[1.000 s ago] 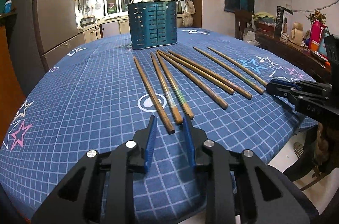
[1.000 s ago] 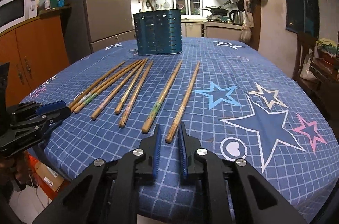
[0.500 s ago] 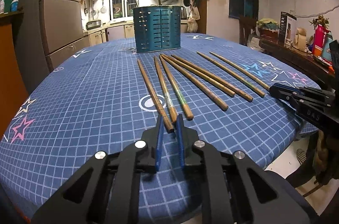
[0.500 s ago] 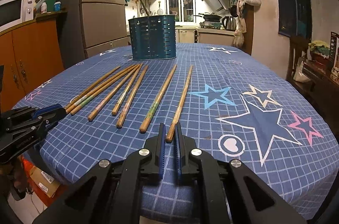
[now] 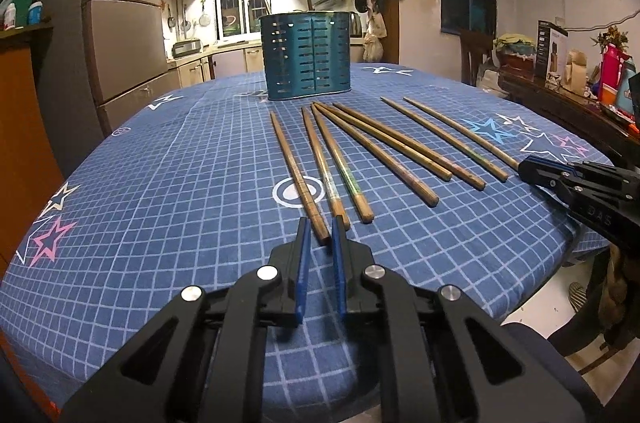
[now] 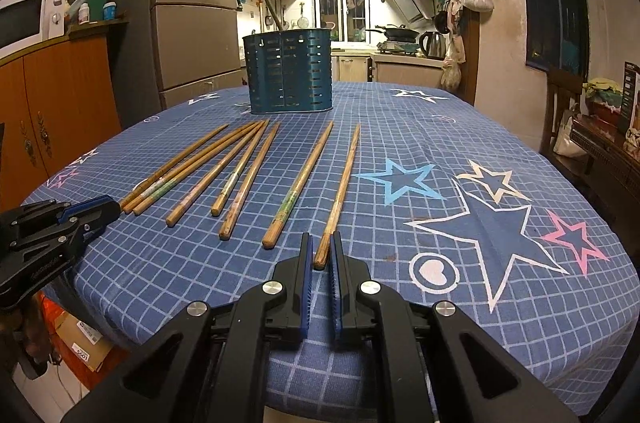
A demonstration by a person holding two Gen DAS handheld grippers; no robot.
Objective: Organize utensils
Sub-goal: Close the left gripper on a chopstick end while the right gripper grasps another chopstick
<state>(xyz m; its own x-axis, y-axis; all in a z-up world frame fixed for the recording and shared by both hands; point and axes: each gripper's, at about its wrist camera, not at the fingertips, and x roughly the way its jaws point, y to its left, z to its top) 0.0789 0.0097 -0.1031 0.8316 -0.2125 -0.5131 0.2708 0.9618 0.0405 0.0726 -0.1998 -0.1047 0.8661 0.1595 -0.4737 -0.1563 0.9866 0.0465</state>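
Several wooden chopsticks lie side by side on the blue star-patterned tablecloth (image 5: 160, 183), pointing toward a teal slotted utensil holder (image 5: 306, 57) at the far side; the holder also shows in the right wrist view (image 6: 289, 71). My left gripper (image 5: 319, 229) is narrowly open, its fingertips either side of the near end of the leftmost chopstick (image 5: 295, 173). My right gripper (image 6: 319, 245) is narrowly open around the near end of the rightmost chopstick (image 6: 342, 191). Neither chopstick is lifted. Each gripper shows in the other's view: the right one (image 5: 532, 169) and the left one (image 6: 108, 205).
The round table's near edge lies just under both grippers. A fridge (image 6: 192, 15) and orange cabinet (image 6: 52, 95) stand to the left, a cluttered sideboard (image 5: 568, 91) to the right, and kitchen counters behind the holder.
Both grippers have narrowed their jaws and moved forward and lower toward the chopstick ends. The chopsticks and the holder have not moved.
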